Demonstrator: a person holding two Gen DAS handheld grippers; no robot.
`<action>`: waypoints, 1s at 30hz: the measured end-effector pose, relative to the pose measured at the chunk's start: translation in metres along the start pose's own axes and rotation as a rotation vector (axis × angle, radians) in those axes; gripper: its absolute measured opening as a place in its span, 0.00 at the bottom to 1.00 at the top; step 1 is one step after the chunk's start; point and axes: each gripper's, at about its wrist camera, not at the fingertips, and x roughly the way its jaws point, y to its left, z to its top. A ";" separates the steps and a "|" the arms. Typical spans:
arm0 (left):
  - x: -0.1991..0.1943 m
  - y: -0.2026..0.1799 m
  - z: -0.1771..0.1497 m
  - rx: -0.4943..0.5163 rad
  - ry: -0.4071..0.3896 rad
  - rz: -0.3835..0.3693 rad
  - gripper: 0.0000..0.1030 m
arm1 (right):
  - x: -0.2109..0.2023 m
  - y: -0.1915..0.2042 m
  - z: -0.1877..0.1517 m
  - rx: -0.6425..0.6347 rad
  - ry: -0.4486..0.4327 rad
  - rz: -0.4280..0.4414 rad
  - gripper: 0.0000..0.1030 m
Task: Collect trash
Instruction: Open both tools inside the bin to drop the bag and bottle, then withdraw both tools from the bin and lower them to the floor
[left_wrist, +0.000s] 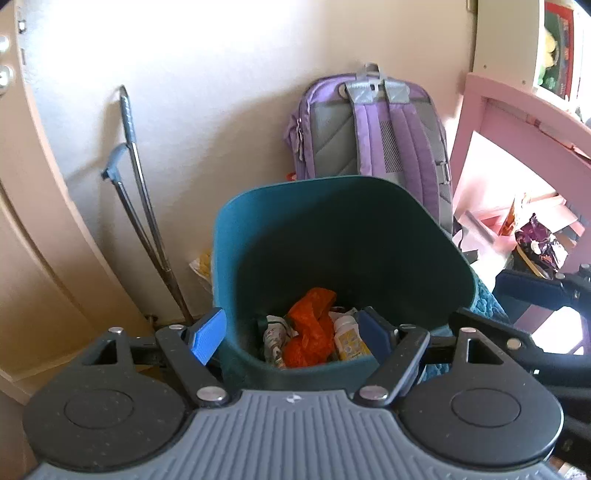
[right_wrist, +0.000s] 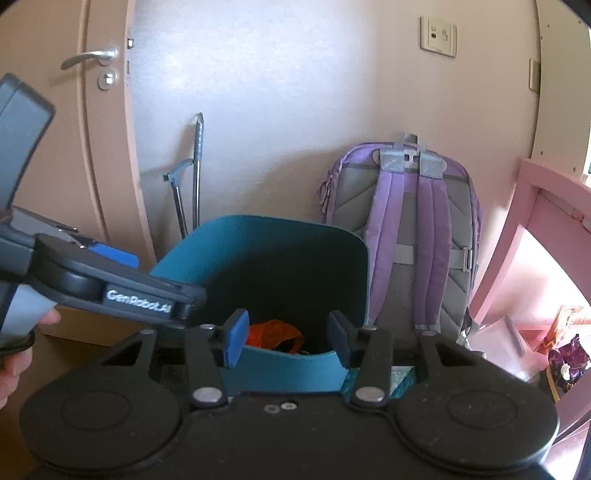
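Note:
A teal bin stands on the floor against the wall. Inside it lie a crumpled orange plastic bag, a small white and yellow bottle and a patterned wrapper. My left gripper hovers open over the bin's near rim with nothing between its blue pads. The right gripper is also open and empty, just above the bin's front rim, with the orange bag showing between its fingers. In the right wrist view the left gripper sits at the left, held by a hand.
A purple backpack leans on the wall behind the bin. A metal-handled tool stands to the left by a door. To the right are a pink table and a purple snack bag on the floor.

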 end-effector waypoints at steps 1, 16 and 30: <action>-0.006 0.001 -0.002 0.002 -0.007 -0.001 0.76 | -0.006 0.002 0.000 0.000 -0.003 0.004 0.47; -0.096 0.017 -0.052 -0.001 -0.094 -0.034 0.79 | -0.068 0.027 -0.014 0.000 -0.030 0.061 0.53; -0.126 0.050 -0.123 -0.036 -0.103 -0.075 0.95 | -0.083 0.057 -0.064 -0.006 -0.019 0.148 0.56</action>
